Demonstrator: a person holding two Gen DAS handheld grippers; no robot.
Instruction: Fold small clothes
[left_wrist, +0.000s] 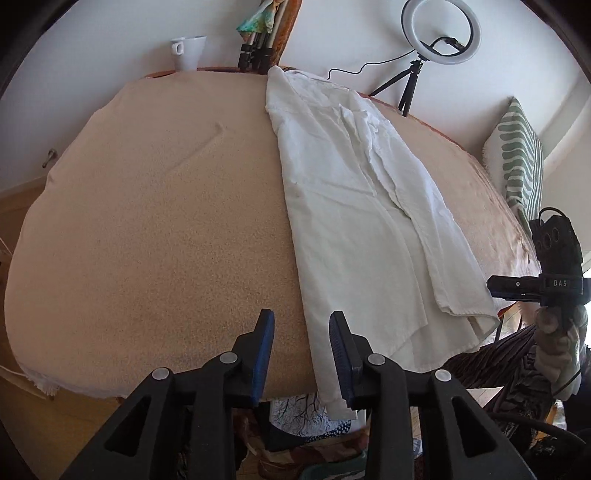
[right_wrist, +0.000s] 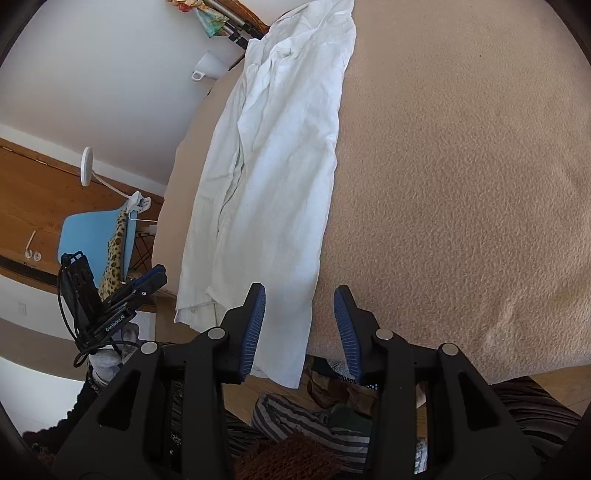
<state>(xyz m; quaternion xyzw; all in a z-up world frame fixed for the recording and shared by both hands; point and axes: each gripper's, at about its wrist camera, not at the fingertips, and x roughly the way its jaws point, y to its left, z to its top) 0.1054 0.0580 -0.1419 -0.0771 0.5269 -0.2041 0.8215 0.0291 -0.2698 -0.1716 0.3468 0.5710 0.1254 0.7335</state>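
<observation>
Now: white shirt (left_wrist: 354, 206) spread lengthwise on beige-covered bench (left_wrist: 155, 221), hem hanging over near edge (sleeve folded inward). Left gripper (left_wrist: 302, 354) jaws apart, empty, at hem. Right gripper (right_wrist: 300, 325) jaws apart, empty, above hem.

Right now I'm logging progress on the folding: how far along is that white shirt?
Done: the white shirt lies on the beige cloth as a long narrow strip, a side and sleeve apparently folded in. In hand: nothing; the left hand-held gripper and right hand-held gripper are open near its hem, which hangs over the table edge. Left: folding the strip up along its length.
</observation>
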